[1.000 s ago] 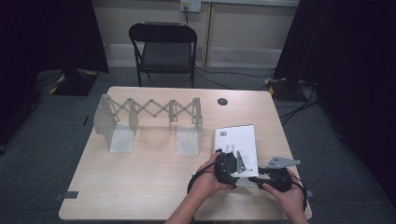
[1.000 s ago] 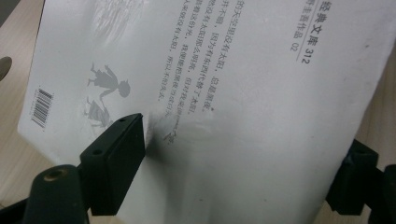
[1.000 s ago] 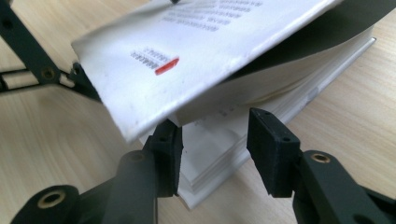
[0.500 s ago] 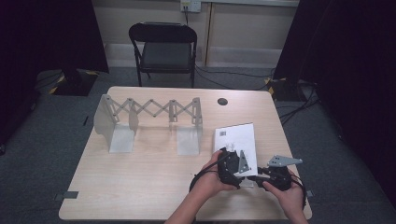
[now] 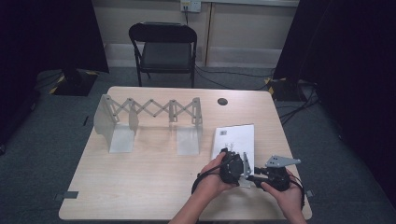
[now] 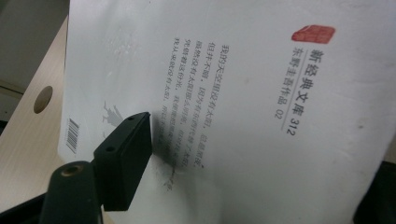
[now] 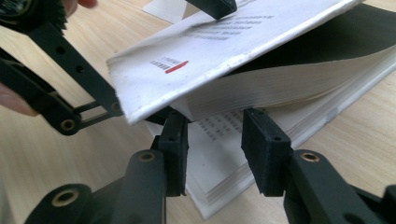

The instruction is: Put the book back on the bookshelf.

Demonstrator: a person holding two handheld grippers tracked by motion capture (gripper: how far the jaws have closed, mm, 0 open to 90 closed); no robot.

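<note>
Light wood desk point(image 5: 154, 177) on grey carpet carries a folding metal rack point(image 5: 149, 123) and, near its right front, a white book point(image 5: 238, 140), with both grippers at the book's near end and a black chair point(image 5: 163, 49) beyond. Left gripper point(image 6: 140, 154) view: one jaw presses the lifted cover point(image 6: 243, 93), printed with Chinese text, "312", "02", a red seal and a barcode; its grip state cannot be told. Right gripper point(image 7: 215, 149) view: jaws parted around the page block's corner, under the raised cover.

Both grippers sit a bit lower/nearer table edge vs 1 s ago. Left gripper point(image 5: 236, 164) now lifts book point(image 5: 237, 138) cover; right gripper point(image 7: 215, 140) jaws under it.
</note>
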